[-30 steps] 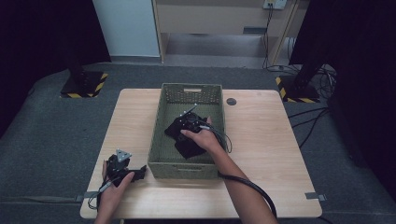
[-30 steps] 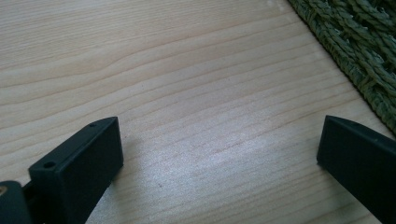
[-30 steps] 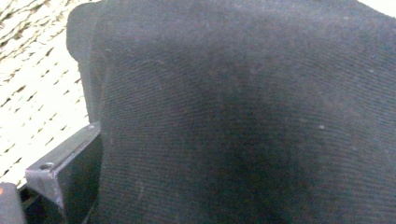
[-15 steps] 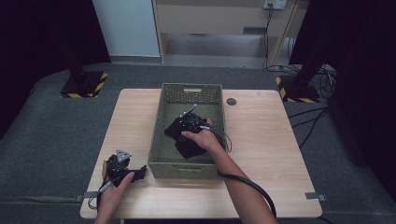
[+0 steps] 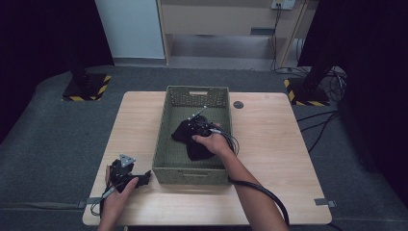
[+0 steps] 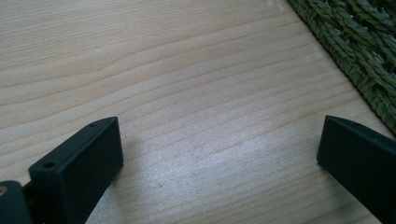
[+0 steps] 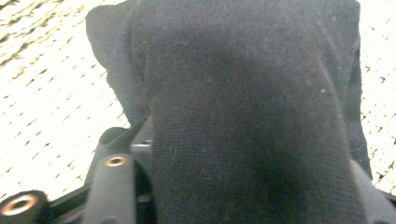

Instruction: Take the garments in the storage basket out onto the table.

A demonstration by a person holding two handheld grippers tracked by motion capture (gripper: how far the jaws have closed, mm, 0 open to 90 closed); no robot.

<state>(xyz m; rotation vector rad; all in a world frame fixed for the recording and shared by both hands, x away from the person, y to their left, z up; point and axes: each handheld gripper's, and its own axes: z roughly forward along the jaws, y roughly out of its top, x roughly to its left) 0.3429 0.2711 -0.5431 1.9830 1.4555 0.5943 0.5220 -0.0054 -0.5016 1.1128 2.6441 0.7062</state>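
Right gripper (image 5: 196,126) sits down inside the basket (image 5: 166,126) at the middle of the high view, and its jaws are clamped on the black cloth (image 5: 190,139). In the right gripper view that cloth (image 7: 243,116) rises thick between the jaws and covers most of the frame, with the pale woven basket floor (image 7: 51,84) showing at the left and right edges. The right hand (image 5: 214,143) is just below the gripper, over the lower half of the basket.

Left gripper (image 5: 129,179) rests at the lower left of the high view, on the table (image 5: 269,144) just beside the basket's near corner; in the left gripper view its jaws stand wide apart over bare wood (image 6: 196,93), nothing between them, with the basket wall (image 6: 364,51) at the upper right.

Progress, as I judge it: the grab is made, but the cloth lies in the basket, so any lift or shift is not yet done.

The cloth looks soft, matte, bunched into a crumpled heap with folds, a fine weave showing up close.
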